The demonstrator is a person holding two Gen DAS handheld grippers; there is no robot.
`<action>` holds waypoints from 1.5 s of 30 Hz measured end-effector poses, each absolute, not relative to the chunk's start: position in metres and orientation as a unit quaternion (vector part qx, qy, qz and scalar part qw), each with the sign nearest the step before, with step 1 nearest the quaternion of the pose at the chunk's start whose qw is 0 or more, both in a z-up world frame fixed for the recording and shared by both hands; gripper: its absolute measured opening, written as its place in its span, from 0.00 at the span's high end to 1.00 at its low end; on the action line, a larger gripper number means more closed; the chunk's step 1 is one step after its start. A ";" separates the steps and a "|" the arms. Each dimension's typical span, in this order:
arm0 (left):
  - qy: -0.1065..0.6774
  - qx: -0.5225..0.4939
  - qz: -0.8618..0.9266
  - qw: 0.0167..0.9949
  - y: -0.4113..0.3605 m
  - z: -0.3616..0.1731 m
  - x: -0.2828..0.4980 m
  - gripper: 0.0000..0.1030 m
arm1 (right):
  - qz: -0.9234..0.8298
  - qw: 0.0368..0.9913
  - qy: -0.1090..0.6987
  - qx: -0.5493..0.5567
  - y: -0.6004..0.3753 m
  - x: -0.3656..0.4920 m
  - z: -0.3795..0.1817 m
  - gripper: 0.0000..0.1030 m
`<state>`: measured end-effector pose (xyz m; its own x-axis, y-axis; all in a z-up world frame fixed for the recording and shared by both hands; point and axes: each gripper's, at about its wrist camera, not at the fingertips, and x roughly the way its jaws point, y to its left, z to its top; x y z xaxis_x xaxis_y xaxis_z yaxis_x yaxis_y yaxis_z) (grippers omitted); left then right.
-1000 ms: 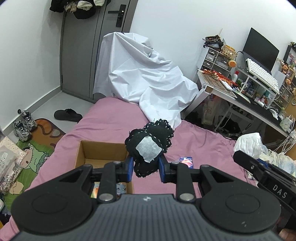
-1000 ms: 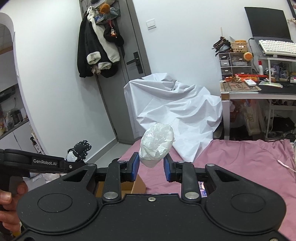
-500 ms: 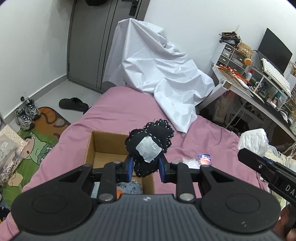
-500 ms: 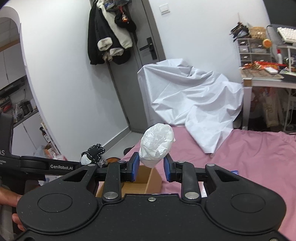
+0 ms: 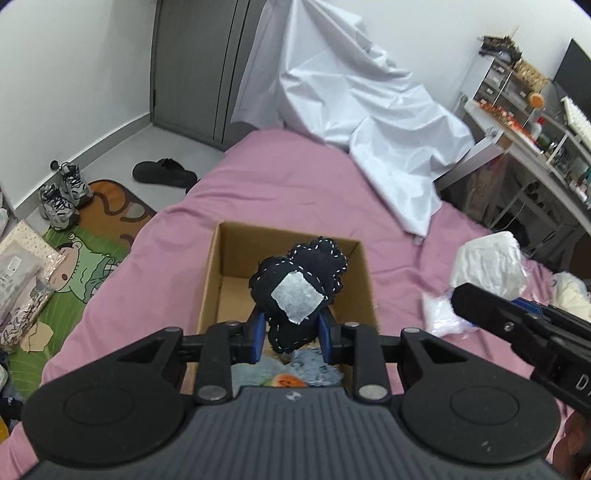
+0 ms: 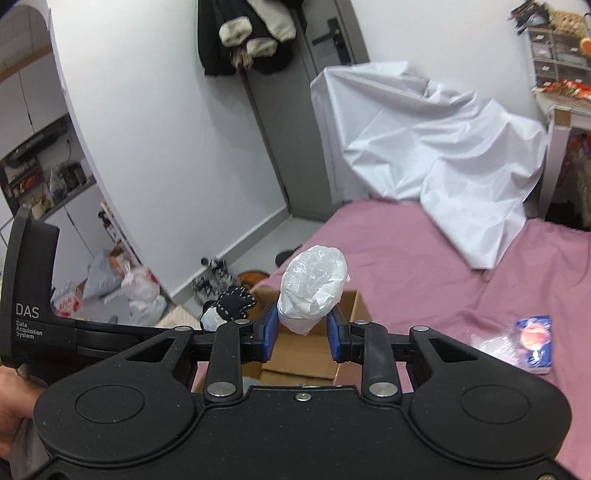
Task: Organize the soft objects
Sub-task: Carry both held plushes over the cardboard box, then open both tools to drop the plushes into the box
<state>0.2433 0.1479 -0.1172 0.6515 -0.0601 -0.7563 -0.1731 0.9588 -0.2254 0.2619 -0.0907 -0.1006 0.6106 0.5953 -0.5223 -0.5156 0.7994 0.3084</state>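
Black plush toy point(image 5: 301, 282), white dashed stitching, grey-white patch. White crinkled bundle point(image 6: 314, 282). Brown cardboard box point(image 5: 210, 273). Pink bed sheet point(image 5: 295, 192). Green cartoon mat point(image 5: 85, 266). Blue gripper pads point(image 6: 269, 334).

Both grippers lowered; black plush point(image 5: 301, 291) now over cardboard box point(image 5: 364, 280)

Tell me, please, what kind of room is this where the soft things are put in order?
Most likely a small bedroom that also serves as a study. A bed with a pink sheet fills the middle, a desk with a keyboard stands beside it, and coats hang on the door.
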 end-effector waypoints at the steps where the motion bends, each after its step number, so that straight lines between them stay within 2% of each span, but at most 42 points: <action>1: 0.420 -0.137 0.031 0.897 0.149 -0.121 0.245 0.72 | 0.312 0.893 0.319 0.059 -0.087 0.263 -0.104 0.73; 10: 0.435 -0.116 0.032 0.892 0.154 -0.143 0.255 0.68 | 0.319 0.880 0.351 0.037 -0.069 0.267 -0.134 0.73; 16: 0.423 -0.084 0.038 0.902 0.147 -0.140 0.256 0.52 | 0.335 0.875 0.349 0.025 -0.067 0.262 -0.139 0.69; 18: 0.418 -0.079 0.038 0.904 0.145 -0.138 0.255 0.50 | 0.341 0.874 0.346 0.027 -0.067 0.261 -0.137 0.67; 21: 0.417 -0.072 0.048 0.905 0.143 -0.133 0.254 0.45 | 0.343 0.876 0.339 0.035 -0.072 0.262 -0.132 0.56; 26: 0.402 -0.055 0.062 0.912 0.135 -0.114 0.250 0.26 | 0.334 0.882 0.324 0.072 -0.092 0.264 -0.119 0.50; 40: 0.387 -0.048 0.049 0.919 0.100 -0.079 0.229 0.23 | 0.282 0.905 0.301 0.106 -0.162 0.251 -0.106 0.33; 45: 0.381 -0.052 0.040 0.922 0.082 -0.072 0.224 0.23 | 0.259 0.910 0.298 0.124 -0.193 0.252 -0.110 0.32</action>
